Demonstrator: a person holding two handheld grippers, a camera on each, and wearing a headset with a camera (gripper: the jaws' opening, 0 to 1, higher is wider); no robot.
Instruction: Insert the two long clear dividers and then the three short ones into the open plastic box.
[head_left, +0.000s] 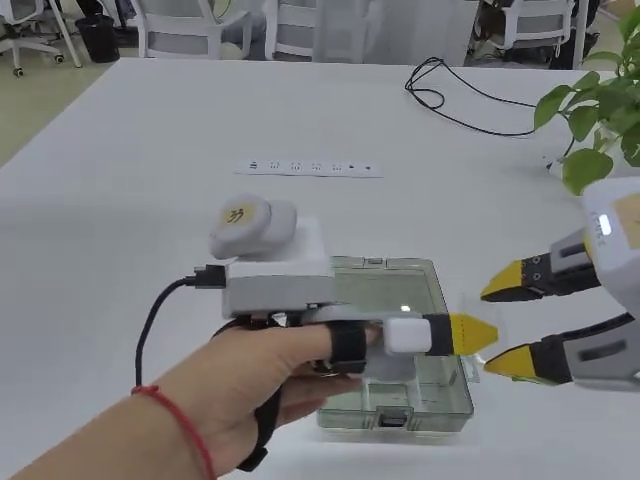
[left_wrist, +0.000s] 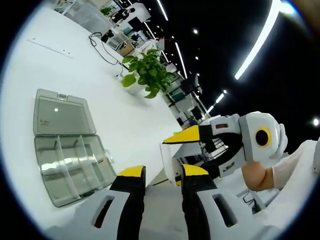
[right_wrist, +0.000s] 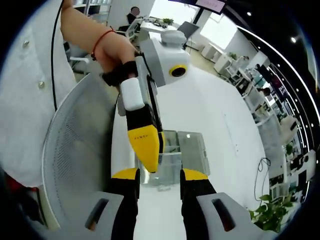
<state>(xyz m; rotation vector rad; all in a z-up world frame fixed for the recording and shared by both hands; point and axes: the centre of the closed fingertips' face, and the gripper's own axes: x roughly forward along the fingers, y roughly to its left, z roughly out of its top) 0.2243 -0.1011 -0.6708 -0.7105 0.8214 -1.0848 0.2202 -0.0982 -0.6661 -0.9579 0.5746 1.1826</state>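
Two hand-held grippers met above an open plastic box (left_wrist: 36, 160) on a white bench (head_left: 150, 150). The box lay near the bench edge closest to the person, its lid (left_wrist: 62, 115) folded flat beside the base. In the left gripper view, clear partitions already crossed the base.

The left hand-held gripper (head_left: 472, 332), held in the person's hand (head_left: 250, 390) with a red cord (head_left: 175, 425) at the wrist, pointed toward the right hand-held gripper (head_left: 487, 325). In its own view the left jaws stood apart, with bare bench showing in the gap between them.

A clear divider (right_wrist: 162, 167) hung in the air between the two tools, over the side of the box. In the right gripper view it spanned the gap between the right jaws, which pressed on its opposite edges. The left gripper's yellow tip lay just beside its upper edge. In the left gripper view the same divider (left_wrist: 172, 162) met the upper yellow jaw of the right tool. Whether it was a long or a short piece could not be told.

A potted plant (head_left: 600, 110) and a black cable (head_left: 450, 100) occupied the far right corner of the bench, well apart from the box.
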